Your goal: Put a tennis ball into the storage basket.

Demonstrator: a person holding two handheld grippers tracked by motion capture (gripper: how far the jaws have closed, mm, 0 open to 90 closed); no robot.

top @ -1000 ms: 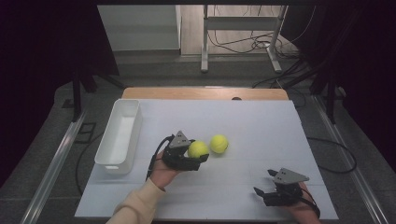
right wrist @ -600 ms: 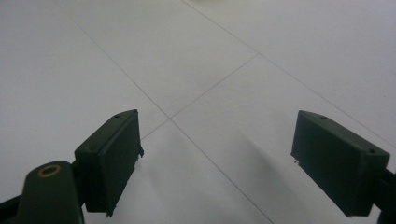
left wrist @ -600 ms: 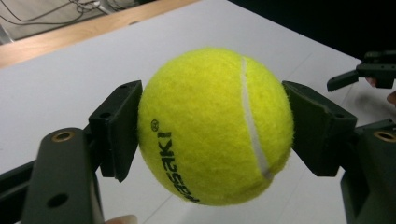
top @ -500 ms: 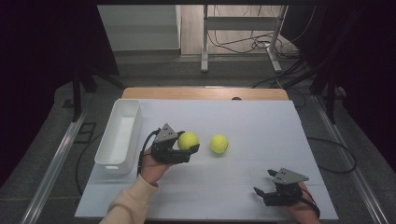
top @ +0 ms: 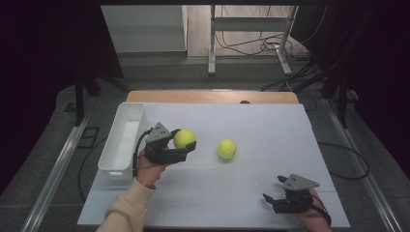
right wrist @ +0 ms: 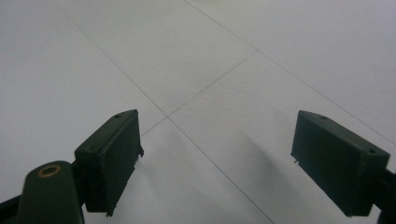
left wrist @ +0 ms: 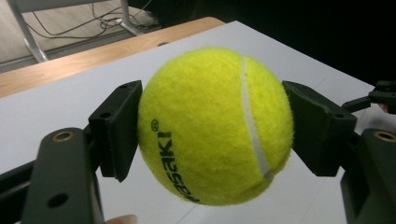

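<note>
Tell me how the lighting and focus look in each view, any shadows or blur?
High view: white table evenly lit, surroundings nearly black, both balls sharp. Left gripper view: held ball crisp enough to read its print, background floor soft, left gripper jaws dark. Right gripper view: dim and greyish, right gripper casting a soft shadow on the table, no glare.

A yellow-green tennis ball [left wrist: 215, 126] with a white seam and black lettering, lifted clear of the table.

high view: above, facing forward-down | gripper views: close along jaws | shared: white table [top: 251, 174]
</note>
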